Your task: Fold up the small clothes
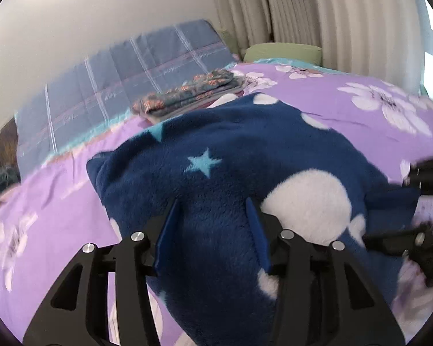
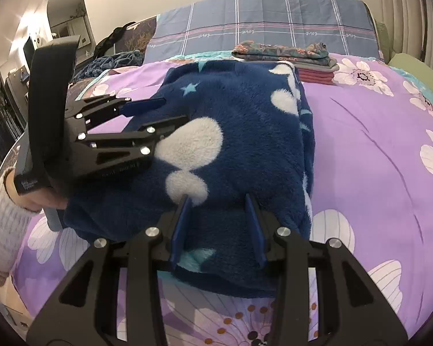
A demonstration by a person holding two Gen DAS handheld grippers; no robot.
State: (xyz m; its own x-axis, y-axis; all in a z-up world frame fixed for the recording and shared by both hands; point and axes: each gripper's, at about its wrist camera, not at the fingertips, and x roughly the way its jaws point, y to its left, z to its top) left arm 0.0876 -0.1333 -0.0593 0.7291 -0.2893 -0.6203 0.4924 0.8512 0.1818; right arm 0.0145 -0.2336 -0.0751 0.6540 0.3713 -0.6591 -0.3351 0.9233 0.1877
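A navy fleece garment (image 2: pixel 239 132) with white spots and pale-blue stars lies folded on the purple floral bedspread (image 2: pixel 375 150), near a far stack of folded clothes (image 2: pixel 285 53), while the left gripper (image 1: pixel 213 210) and right gripper (image 2: pixel 218 201) hover over it, jaws wide apart, gripping nothing.

Folded stack (image 2: pixel 285 54) blocks beyond fleece (image 2: pixel 239 132); bedspread (image 2: pixel 366 155) rightward open.

You've got a purple floral bedspread (image 2: pixel 360 144), blue plaid pillow (image 2: pixel 262 26) at the head, green cushion (image 1: pixel 283 52), pale curtains (image 1: pixel 317 8) behind.
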